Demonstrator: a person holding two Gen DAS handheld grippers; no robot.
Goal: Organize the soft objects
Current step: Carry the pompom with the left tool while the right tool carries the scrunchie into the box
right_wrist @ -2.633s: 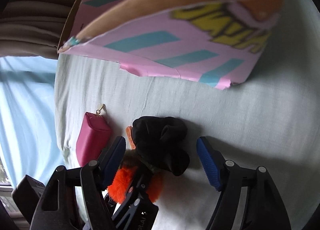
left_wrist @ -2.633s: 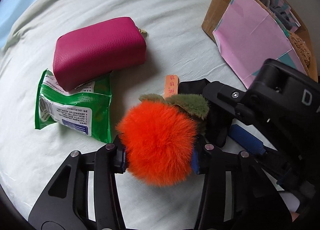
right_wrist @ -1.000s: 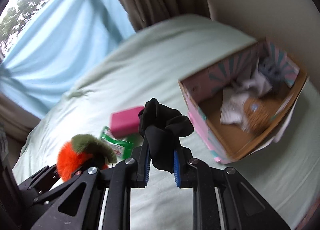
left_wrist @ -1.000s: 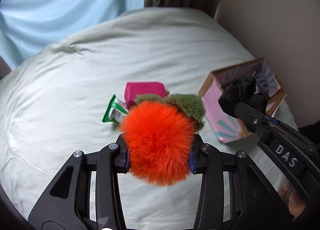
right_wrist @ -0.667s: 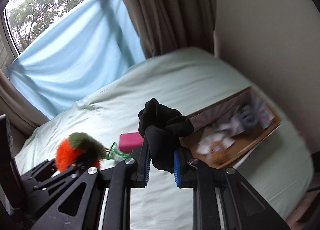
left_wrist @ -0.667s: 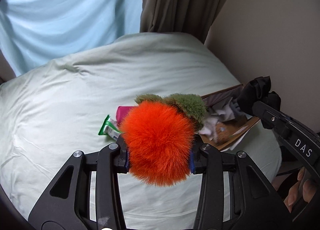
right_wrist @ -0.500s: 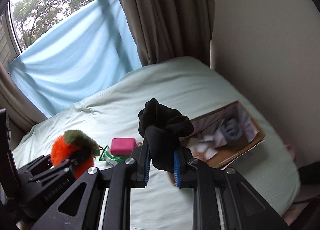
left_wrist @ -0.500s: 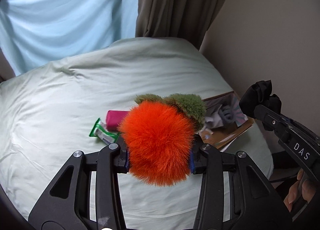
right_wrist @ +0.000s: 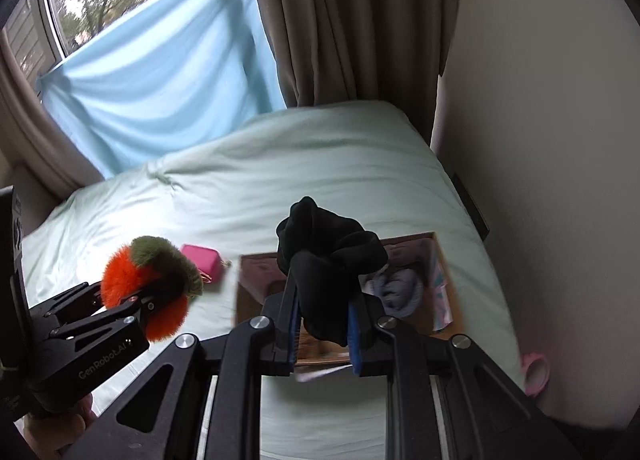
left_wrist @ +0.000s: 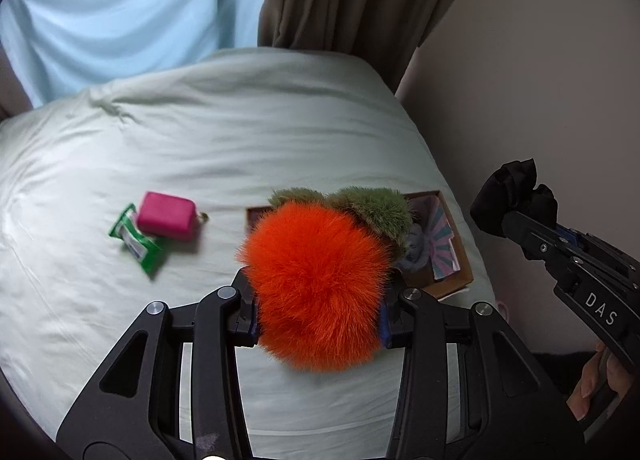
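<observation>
Both tools have risen well clear of the bed since the earlier frames, and each has carried its catch up with it; the box now sits far below instead of filling the view.

Nearest, the left tool (left_wrist: 318, 310) is clamped on the orange pom-pom (left_wrist: 316, 284), its green tuft poking up past the fingertips. Alongside, the right tool (right_wrist: 323, 334) is closed tight on the black scrunchie (right_wrist: 326, 260), which bulges above the blue pads (right_wrist: 353, 336).

Below them the cardboard box (right_wrist: 444, 284) lies open on the bed (left_wrist: 240, 120), near its right edge by the wall, with a grey-blue bundle (right_wrist: 396, 290) and other soft bits already inside. Further left on the bed, well apart from the box, the pink pouch (left_wrist: 167, 215) rests on top of the green packet (left_wrist: 138, 246); both are untouched.

Beyond the bed hang the brown curtain (right_wrist: 352, 20) and the pale blue drape (right_wrist: 160, 72).

My read: partway through. Some items are boxed, two are in hand and not yet dropped in, and the pouch and packet are left to collect.
</observation>
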